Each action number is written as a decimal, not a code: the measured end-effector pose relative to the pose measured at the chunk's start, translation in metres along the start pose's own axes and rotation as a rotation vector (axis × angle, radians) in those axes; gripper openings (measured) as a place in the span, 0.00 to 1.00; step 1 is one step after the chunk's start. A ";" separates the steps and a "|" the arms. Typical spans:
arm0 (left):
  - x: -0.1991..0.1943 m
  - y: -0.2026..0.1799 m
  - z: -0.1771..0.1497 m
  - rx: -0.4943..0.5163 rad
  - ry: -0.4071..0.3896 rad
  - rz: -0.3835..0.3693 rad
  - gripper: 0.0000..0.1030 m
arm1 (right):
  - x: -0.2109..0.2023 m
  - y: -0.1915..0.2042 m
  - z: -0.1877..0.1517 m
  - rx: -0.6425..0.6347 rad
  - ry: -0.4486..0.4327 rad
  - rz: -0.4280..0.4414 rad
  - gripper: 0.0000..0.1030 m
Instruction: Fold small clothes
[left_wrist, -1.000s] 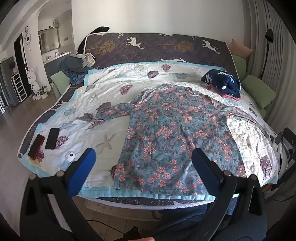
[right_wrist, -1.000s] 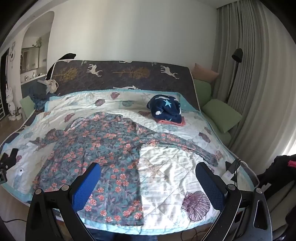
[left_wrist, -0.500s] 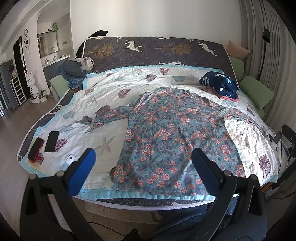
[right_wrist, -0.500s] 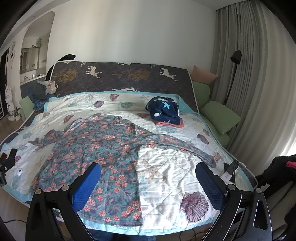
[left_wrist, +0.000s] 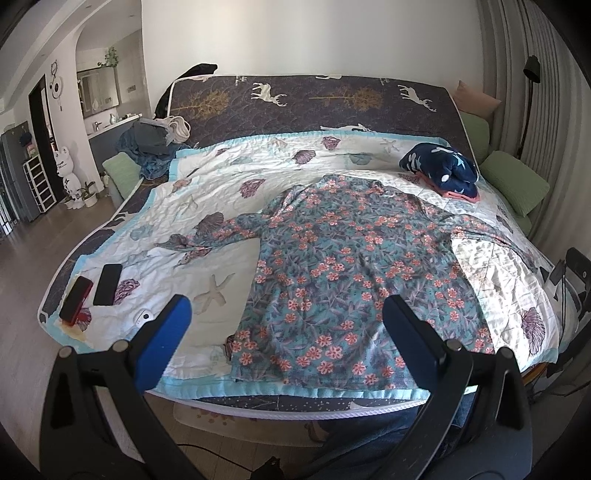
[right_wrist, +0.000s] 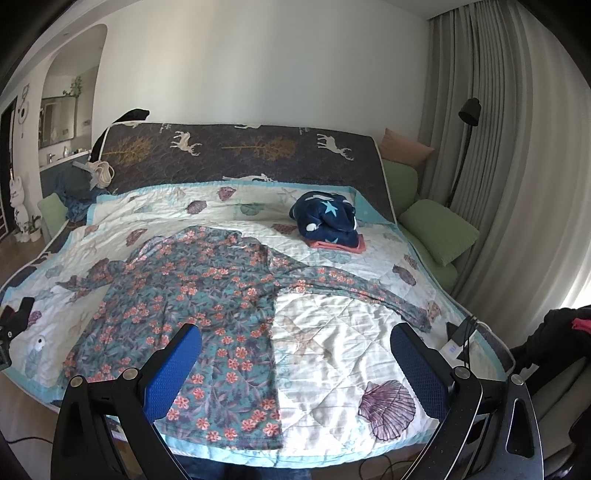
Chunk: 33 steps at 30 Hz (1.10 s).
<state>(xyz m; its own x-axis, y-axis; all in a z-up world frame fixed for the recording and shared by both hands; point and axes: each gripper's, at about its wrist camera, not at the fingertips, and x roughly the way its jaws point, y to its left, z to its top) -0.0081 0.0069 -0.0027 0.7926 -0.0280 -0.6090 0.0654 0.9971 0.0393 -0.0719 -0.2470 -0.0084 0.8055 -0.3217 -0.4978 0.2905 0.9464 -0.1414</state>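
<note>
Now, at the far left of the quilt you have two phones lying side by side near the bed's corner. Your left tool hangs spread wide, gripping nothing, above the hem of the floral shirt, which lies flat across the bed with both sleeves out. Your right tool is equally spread and empty. Farther right, a navy star-print bundle sits near the headboard.

Two phones lay on the quilt's corner — green cushions and a lamp stood bedside.
</note>
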 end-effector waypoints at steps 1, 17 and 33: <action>0.000 0.000 0.000 0.000 -0.002 0.000 1.00 | 0.000 -0.001 0.000 0.005 0.003 -0.001 1.00; -0.006 0.002 0.001 0.000 -0.026 0.001 1.00 | 0.004 -0.003 -0.001 0.001 0.007 0.022 1.00; -0.010 0.001 0.002 -0.005 -0.031 0.002 1.00 | 0.003 -0.001 -0.002 -0.001 0.006 0.024 1.00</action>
<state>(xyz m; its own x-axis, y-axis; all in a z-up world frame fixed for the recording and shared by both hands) -0.0142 0.0082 0.0051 0.8114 -0.0284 -0.5838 0.0611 0.9975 0.0364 -0.0711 -0.2492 -0.0116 0.8093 -0.2985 -0.5060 0.2707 0.9539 -0.1297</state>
